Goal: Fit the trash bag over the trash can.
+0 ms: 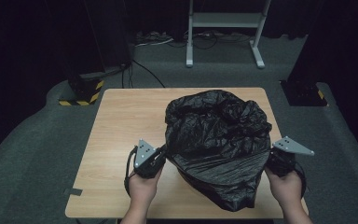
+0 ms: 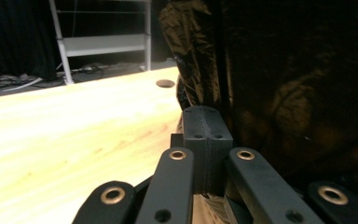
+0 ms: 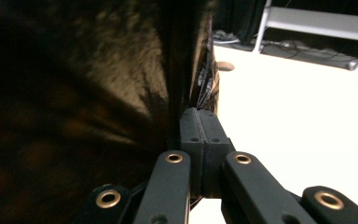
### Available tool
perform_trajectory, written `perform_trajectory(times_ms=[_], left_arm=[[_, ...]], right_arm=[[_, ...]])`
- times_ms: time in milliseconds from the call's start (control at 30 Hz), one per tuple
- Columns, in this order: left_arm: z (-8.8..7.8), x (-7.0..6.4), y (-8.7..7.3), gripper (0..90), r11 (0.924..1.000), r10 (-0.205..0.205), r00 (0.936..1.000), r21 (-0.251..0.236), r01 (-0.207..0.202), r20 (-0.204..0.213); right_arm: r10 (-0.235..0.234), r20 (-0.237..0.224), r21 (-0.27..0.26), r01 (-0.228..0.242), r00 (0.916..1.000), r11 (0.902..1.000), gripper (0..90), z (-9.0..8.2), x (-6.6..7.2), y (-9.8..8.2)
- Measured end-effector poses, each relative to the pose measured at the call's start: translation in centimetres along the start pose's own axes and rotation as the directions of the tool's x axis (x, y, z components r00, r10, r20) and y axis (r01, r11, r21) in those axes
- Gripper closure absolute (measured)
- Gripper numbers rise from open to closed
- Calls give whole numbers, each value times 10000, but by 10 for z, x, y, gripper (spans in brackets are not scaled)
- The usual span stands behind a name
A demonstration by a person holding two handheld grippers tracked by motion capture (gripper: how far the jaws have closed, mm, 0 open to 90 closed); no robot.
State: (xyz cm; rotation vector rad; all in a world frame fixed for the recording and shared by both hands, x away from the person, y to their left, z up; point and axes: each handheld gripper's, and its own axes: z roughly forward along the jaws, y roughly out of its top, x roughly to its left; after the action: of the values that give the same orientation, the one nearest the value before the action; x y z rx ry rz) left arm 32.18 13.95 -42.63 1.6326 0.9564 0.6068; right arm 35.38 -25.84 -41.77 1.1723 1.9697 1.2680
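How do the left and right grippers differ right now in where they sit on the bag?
The left gripper meets the black bag at its left edge, well inside the table; the right gripper meets the bag's right edge, near the table's right border. The left gripper's grey plate tilts steeply; the right one's plate lies flatter. Shared: both have their jaws closed, pinching bag plastic, each held by a hand from below.
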Motion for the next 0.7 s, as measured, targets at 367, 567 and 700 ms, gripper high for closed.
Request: perform_trajectory(times_ms=[367,567,700], left_arm=[[-9,-21,-24,900,9994,195,9987,275,-209,480],[-19,-23,-24,900,9991,346,9989,226,-353,308],[-42,-12,-15,648,9968,92,9994,-788,-119,-346]], right_arm=[[-50,-194,230,54,9998,9997,900,3,9,-18],[-59,-11,173,59,10000,9998,780,0,7,-15],[82,556,-644,-46,9984,9979,585,-21,4,-2]])
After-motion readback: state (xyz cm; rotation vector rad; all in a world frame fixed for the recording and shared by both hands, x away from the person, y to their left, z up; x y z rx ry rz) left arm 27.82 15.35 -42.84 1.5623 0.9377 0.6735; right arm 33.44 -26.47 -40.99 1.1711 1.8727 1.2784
